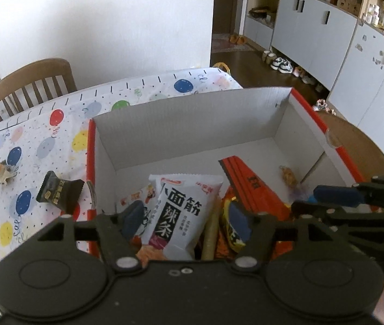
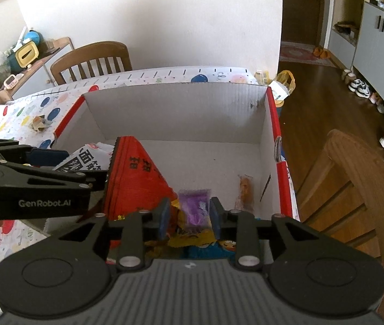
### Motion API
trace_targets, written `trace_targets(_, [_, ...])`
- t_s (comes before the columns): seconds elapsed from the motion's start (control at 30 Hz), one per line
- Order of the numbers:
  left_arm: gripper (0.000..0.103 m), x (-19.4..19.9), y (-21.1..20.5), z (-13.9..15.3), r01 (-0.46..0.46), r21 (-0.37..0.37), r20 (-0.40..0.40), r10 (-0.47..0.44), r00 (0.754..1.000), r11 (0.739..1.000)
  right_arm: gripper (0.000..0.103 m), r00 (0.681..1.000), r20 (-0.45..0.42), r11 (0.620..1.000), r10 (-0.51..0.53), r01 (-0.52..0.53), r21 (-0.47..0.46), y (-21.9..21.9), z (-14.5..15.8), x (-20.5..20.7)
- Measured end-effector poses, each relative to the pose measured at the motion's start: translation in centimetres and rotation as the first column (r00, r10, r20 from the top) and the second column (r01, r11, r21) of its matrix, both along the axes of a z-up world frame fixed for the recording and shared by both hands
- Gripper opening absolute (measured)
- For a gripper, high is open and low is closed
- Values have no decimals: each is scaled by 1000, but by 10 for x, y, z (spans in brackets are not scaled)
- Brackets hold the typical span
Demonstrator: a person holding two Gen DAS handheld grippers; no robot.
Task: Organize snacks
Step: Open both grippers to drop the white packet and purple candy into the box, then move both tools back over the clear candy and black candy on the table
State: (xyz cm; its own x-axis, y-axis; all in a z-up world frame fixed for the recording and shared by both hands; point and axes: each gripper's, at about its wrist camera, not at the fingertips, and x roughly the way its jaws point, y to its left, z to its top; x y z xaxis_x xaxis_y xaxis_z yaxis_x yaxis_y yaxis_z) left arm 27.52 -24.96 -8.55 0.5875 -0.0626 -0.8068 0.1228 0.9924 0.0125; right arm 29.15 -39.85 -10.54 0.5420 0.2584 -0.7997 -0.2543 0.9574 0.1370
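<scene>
**A:** Which step is this?

**B:** The drop-off, I'd say. Both claws hang over the near end of the open cardboard box (image 1: 192, 113). The left gripper (image 1: 187, 218) stands spread wide above the white packet with black lettering (image 1: 183, 211), which lies loose on the heap in the box's near-left part. Its pads don't touch it.

**A:** And the right one?

**B:** The right gripper (image 2: 189, 218) is parted too, though narrower. A small purple packet (image 2: 196, 207) sits between its pads, blurred, and seems free of them, so I judge it released, not pinched. It lies on the yellow and blue wrappers at the near wall.

**A:** What else is in there?

**B:** A big red pouch (image 2: 135, 173) leaning across the middle, and a small orange sweet (image 2: 246, 189) alone on the bare floor near the right wall. The far half of the box is bare cardboard.

**A:** So what's left?

**B:** Two pieces remain on the balloon-print tablecloth (image 1: 29, 135), left of the box: a dark wrapped sweet (image 1: 59, 191) just beside the box's wall, and a crumpled pale one (image 1: 3, 173) further left.

**A:** Next move?

**B:** Probably the left claw lifts clear of the rim, swings left, and comes down over the dark sweet. It's flat and small, so the pads need to straddle it low.
</scene>
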Motion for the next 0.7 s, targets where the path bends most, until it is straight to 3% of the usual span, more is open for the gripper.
trace_targets(0.03, [74, -2, 0, 2, -2, -1, 8, 2, 1000, 1000, 51, 1000, 1, 1000, -2, 2, 1, -1, 2, -1])
trace_targets(0.1, [75, -6, 1, 7, -4, -2, 22, 4, 1000, 1000, 64, 1000, 13, 1000, 0, 0, 9, -2, 5, -4])
trace_targets(0.27, [83, -16, 8, 21, -13, -25, 50, 15, 999, 1000, 65, 999, 37, 1000, 15, -15, 13, -3, 18, -12])
trace_targets(0.37, [85, -24, 13, 31, -18, -26, 74, 20, 997, 999, 73, 998, 51, 999, 23, -25, 22, -2, 28, -16])
trace_targets(0.53, [95, -40, 30, 48, -38, -41, 113, 42, 993, 998, 77, 996, 79, 997, 49, -53, 48, 6, 47, -26])
trace_targets(0.63, [101, -49, 43, 57, -56, -55, 136, 63, 989, 997, 89, 992, 106, 995, 75, -82, 63, 17, 59, -34])
trace_targets(0.7, [103, -55, 54, 63, -69, -68, 154, 78, 985, 995, 89, 987, 132, 993, 92, -102, 67, 28, 67, -39])
